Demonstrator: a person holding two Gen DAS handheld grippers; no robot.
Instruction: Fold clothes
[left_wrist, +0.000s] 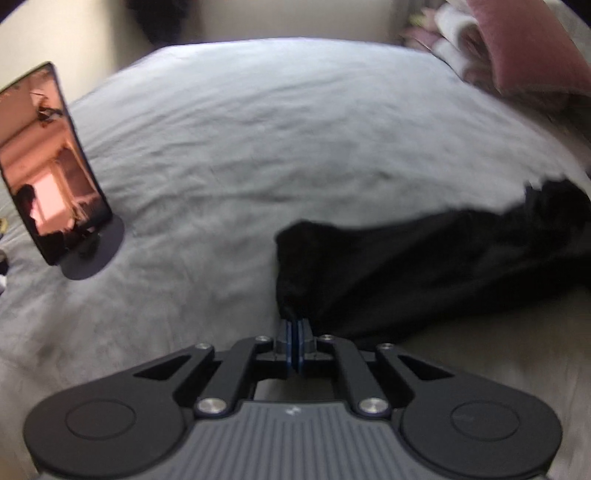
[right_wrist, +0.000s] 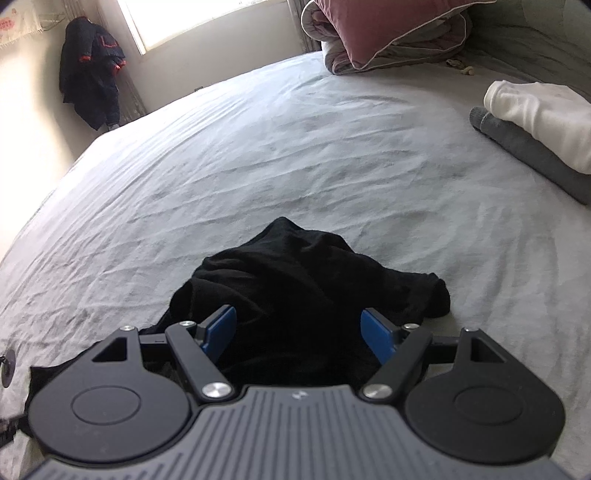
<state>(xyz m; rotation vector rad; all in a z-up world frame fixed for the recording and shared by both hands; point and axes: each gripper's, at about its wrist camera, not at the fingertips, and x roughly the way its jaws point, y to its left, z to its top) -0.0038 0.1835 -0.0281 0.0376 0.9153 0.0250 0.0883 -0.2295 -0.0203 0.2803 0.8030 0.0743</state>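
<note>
A black garment (left_wrist: 424, 266) lies crumpled on the pale grey bed sheet (left_wrist: 240, 147), stretching off to the right in the left wrist view. My left gripper (left_wrist: 294, 323) is shut on one corner of it, the cloth bunched at the blue pads. In the right wrist view the same black garment (right_wrist: 295, 280) is heaped in front of my right gripper (right_wrist: 298, 332). That gripper stands open, its blue pads (right_wrist: 221, 328) wide apart over the cloth and not pressing on it.
A phone on a round stand (left_wrist: 55, 177) stands on the bed at the left. A pink and grey duvet (right_wrist: 391, 29) is piled at the head. Folded white and grey clothes (right_wrist: 539, 129) lie at the right. A dark coat (right_wrist: 92, 70) hangs by the window wall.
</note>
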